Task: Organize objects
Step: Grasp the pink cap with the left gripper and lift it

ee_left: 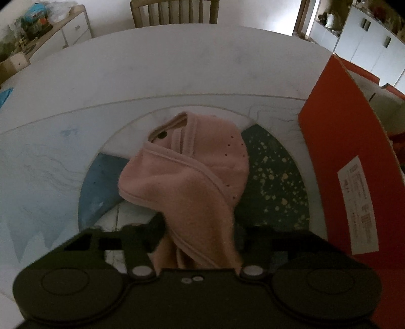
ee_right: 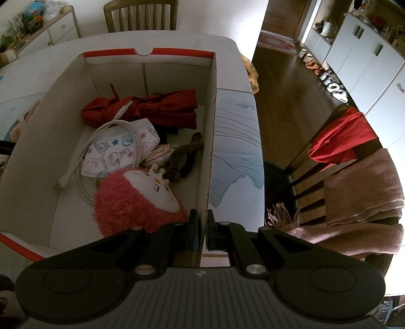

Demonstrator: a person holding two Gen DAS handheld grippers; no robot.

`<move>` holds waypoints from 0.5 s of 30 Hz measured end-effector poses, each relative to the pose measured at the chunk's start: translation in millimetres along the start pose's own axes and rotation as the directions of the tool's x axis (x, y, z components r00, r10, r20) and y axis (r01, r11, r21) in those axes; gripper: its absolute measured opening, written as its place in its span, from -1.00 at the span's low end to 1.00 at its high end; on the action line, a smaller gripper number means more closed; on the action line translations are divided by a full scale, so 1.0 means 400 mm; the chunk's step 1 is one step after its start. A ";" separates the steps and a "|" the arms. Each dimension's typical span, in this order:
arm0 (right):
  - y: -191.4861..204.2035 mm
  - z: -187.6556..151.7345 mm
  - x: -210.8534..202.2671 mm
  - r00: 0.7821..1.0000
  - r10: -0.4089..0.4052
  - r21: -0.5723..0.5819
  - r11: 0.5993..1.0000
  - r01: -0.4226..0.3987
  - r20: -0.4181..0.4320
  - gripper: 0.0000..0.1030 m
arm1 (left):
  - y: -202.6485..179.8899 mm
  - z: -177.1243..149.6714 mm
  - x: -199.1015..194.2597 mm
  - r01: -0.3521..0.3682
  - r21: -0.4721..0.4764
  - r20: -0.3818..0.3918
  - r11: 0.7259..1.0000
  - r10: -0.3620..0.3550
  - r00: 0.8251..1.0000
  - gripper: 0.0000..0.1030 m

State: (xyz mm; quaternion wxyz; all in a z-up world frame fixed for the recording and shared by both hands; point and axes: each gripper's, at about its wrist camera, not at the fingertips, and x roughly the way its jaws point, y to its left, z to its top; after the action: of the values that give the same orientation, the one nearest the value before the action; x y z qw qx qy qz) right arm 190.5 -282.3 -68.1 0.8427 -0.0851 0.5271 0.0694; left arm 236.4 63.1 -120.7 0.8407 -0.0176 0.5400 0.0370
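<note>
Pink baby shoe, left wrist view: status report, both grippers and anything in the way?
Left gripper shut on pink baby shoe, over table mat. Right gripper shut on cardboard box wall. Box beside the shoe; nothing between them.

Place: a lived-in home, dining area.
Furniture: wooden slat-back chair [ee_right: 140, 15] at a white table [ee_right: 177, 40]; white cupboards [ee_right: 359, 55].
Floor: dark wood, a patterned rug [ee_right: 276, 41] by the doorway.
Household signs: a row of slippers [ee_right: 326, 78] along the cupboards; toys on a sideboard [ee_left: 63, 33].
</note>
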 end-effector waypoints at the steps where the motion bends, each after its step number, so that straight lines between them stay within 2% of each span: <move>1: 0.000 0.000 0.000 1.000 0.000 0.000 1.000 0.000 0.000 -0.91 | -0.004 0.003 0.004 0.005 -0.002 0.000 1.000 -0.005 1.000 -0.28; 4: 0.000 0.000 0.000 1.000 0.000 -0.001 1.000 0.000 0.001 -0.91 | -0.007 0.003 -0.002 0.021 -0.006 0.008 1.000 -0.021 1.000 -0.50; 6: 0.000 0.000 0.001 1.000 0.001 0.000 1.000 -0.001 0.001 -0.91 | -0.015 0.006 -0.007 0.029 -0.002 0.020 1.000 -0.029 0.999 -0.54; 15: 0.005 0.000 0.006 1.000 0.009 0.005 1.000 -0.009 0.005 -0.91 | 0.024 0.017 -0.139 0.148 -0.062 0.083 0.987 -0.143 0.986 -0.56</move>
State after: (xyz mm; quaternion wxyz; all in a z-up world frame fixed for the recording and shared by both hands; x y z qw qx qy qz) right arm 191.0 -280.4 -70.5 0.8437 -0.0803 0.5258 0.0722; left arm 218.6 70.6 -67.3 0.8605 -0.0840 0.5025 -0.0056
